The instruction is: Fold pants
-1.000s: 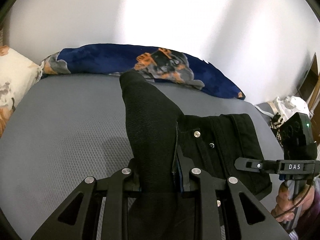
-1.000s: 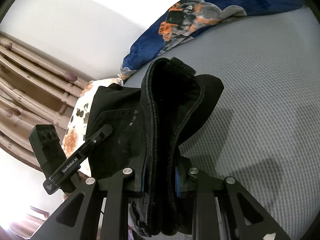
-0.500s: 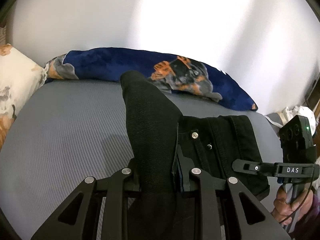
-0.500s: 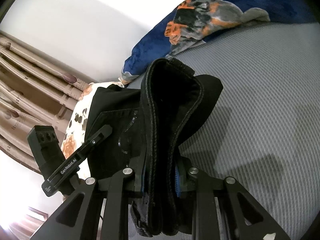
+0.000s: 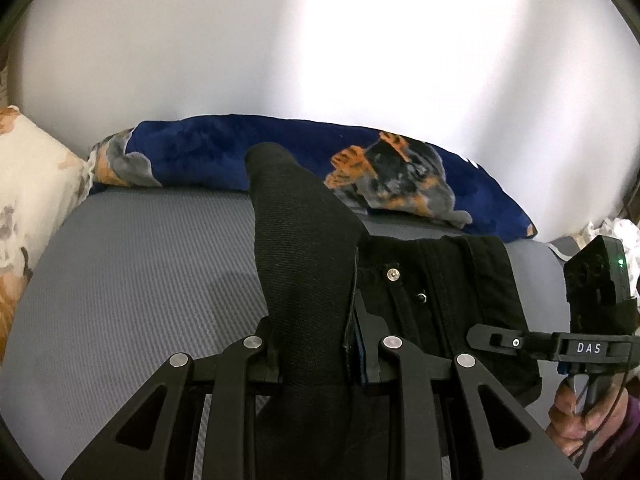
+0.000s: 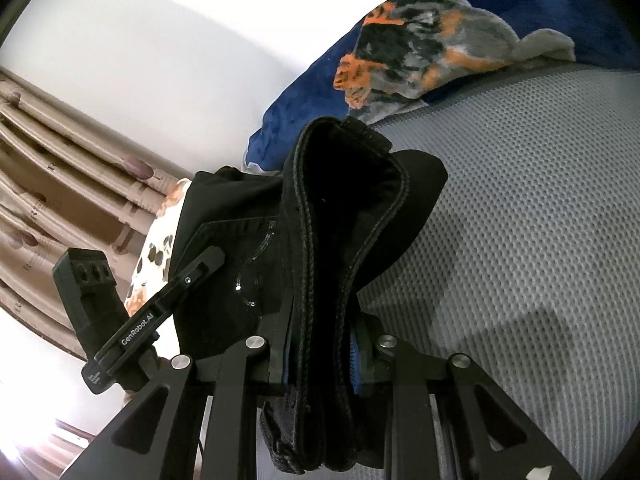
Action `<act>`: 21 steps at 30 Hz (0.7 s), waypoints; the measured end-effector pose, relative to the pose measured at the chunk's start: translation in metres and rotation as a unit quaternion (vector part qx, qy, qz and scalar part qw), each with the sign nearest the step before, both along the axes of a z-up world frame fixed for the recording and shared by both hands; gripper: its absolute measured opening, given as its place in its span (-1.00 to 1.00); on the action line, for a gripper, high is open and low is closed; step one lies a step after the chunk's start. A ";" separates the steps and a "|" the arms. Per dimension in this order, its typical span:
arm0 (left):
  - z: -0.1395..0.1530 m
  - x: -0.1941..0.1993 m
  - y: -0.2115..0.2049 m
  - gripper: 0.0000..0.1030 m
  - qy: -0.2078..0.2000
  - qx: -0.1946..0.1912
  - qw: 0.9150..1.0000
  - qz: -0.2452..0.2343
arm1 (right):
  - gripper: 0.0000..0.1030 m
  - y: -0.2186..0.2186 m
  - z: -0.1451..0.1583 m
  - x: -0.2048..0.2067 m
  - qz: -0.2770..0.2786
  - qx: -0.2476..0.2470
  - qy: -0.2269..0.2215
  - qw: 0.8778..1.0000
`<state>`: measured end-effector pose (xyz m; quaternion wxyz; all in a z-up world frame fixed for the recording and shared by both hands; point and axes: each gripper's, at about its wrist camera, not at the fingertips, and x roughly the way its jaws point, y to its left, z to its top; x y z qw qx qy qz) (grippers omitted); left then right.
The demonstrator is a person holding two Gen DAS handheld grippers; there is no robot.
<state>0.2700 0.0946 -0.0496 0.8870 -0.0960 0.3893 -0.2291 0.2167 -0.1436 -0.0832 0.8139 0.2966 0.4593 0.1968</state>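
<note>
The black pants (image 5: pixel 308 272) hang between both grippers above a grey bed (image 5: pixel 132 280). My left gripper (image 5: pixel 320 360) is shut on a thick fold of the black cloth, which stands up between its fingers. The waistband with a metal button (image 5: pixel 394 275) stretches to the right toward the other gripper (image 5: pixel 596 320). My right gripper (image 6: pixel 322 354) is shut on a bunched, seamed part of the pants (image 6: pixel 344 220). The left gripper's body (image 6: pixel 132 320) shows at the left of the right wrist view, with the pocket area (image 6: pixel 240 264) spread between.
A dark blue blanket with an orange and grey print (image 5: pixel 360 172) lies along the bed's far edge against a white wall. A floral pillow (image 5: pixel 28 184) is at the left. Brown curtains (image 6: pixel 60 168) hang beyond it. The grey mattress (image 6: pixel 540 240) lies below.
Both grippers have lifted and tilted upward with the pants: the bed and blanket sit lower in the left view and the wall fills more of it. The grips have not changed.
</note>
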 end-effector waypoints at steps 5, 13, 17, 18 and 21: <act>-0.006 0.016 0.001 -0.52 0.003 -0.002 1.000 0.006 | -0.60 0.000 -0.003 0.011 0.002 0.001 -0.004 1.000; -0.020 0.038 -0.003 -0.52 0.008 0.007 1.000 0.005 | -0.61 -0.004 -0.014 0.024 0.000 -0.003 0.000 1.000; -0.030 0.046 -0.006 -0.52 0.014 0.009 1.000 0.004 | -0.61 -0.005 -0.022 0.031 -0.002 -0.004 0.005 1.000; -0.032 0.047 -0.006 -0.52 0.015 0.010 1.000 0.004 | -0.61 -0.005 -0.024 0.032 -0.002 -0.003 0.006 1.000; -0.038 0.051 -0.006 -0.52 0.020 0.011 1.000 0.006 | -0.61 -0.005 -0.028 0.037 -0.003 0.000 0.006 1.000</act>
